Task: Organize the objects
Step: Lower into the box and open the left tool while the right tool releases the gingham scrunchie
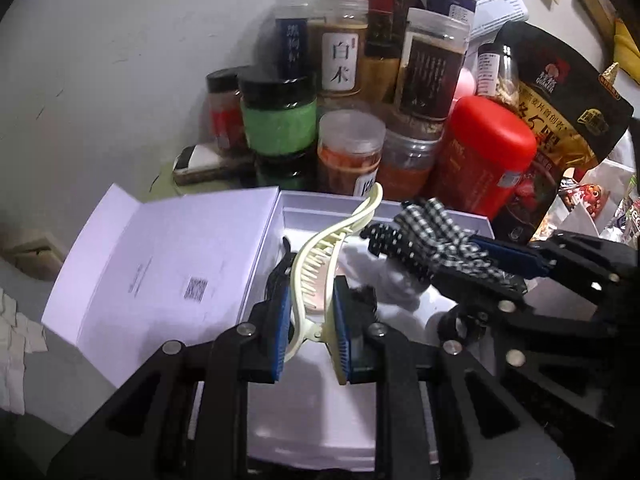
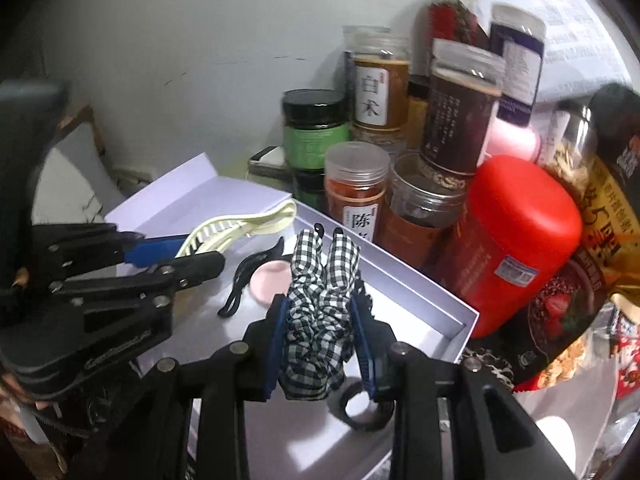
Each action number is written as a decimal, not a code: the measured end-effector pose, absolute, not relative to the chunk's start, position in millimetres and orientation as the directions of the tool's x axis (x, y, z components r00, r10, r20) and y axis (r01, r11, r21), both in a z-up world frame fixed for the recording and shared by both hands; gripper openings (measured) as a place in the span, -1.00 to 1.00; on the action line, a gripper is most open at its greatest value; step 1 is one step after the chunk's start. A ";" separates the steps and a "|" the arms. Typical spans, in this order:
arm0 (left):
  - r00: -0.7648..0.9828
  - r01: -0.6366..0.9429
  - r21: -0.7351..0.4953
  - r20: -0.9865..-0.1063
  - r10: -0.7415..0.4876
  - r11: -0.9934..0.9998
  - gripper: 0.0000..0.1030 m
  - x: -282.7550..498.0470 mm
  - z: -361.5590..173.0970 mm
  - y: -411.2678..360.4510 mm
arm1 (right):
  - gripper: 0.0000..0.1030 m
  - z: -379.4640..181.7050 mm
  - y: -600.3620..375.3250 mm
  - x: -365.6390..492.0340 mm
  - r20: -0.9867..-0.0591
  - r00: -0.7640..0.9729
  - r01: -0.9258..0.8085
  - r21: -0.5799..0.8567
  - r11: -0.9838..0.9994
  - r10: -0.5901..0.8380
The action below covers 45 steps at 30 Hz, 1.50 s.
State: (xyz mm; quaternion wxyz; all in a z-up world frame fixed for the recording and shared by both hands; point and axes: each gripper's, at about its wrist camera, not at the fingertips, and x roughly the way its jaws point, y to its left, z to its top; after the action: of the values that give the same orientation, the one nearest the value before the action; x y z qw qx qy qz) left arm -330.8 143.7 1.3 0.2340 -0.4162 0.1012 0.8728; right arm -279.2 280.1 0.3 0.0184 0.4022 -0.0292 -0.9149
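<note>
Over the box [image 1: 384, 210], your left gripper [image 1: 308, 332] pinches the clip [image 1: 320, 264], your right gripper [image 2: 320, 344] the checked bow [image 2: 320, 300]; lower both, seemingly clear of the black clip [image 2: 248, 276], before you release.

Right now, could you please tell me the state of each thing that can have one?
White box: lid open, folded back.
Cream hair clip: held in the left gripper.
Checked scrunchie: held in the right gripper.
Black clip: lying in the box.
Red canister: lid on.

Over the one open white box [image 2: 440, 312] are two hair clips, cream [image 1: 320, 264] and black [image 2: 248, 280], one gingham scrunchie [image 2: 320, 304], and one pink pad [image 2: 272, 280].
</note>
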 end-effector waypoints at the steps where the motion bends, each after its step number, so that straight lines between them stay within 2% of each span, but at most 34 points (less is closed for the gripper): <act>1: -0.543 -0.496 -0.020 -0.773 0.328 -0.868 -0.63 -333.2 1.6 145.1 | -0.38 -1.7 282.0 -280.9 -0.738 -0.673 0.003 0.072 -0.997 -0.055; 5: -0.530 -0.511 -0.040 -0.772 0.351 -0.859 -0.63 -342.1 -3.5 150.4 | -0.38 -13.6 289.3 -283.9 -0.755 -0.653 -0.015 0.081 -0.997 -0.052; 10: -0.461 -0.535 -0.125 -0.786 0.412 -0.836 -0.63 -349.0 -16.9 154.2 | -0.38 -18.3 296.3 -284.7 -0.760 -0.649 -0.034 0.069 -0.997 -0.031; 25: -0.499 -0.493 -0.045 -0.804 0.324 -0.869 -0.63 -352.8 -38.1 161.6 | -0.38 -27.2 285.3 -286.4 -0.781 -0.625 -0.031 0.034 -0.999 -0.008; 45: -0.439 -0.474 -0.056 -0.850 0.291 -0.879 -0.63 -362.9 -67.7 165.5 | -0.38 -31.4 282.8 -286.2 -0.786 -0.618 0.003 0.046 -0.999 -0.038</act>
State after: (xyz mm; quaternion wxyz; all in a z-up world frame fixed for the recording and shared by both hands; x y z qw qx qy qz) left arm -362.9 165.5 -67.7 0.2270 -0.4787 0.0958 0.8427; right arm -286.2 282.8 -31.4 0.0113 0.4371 -0.0200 -0.8991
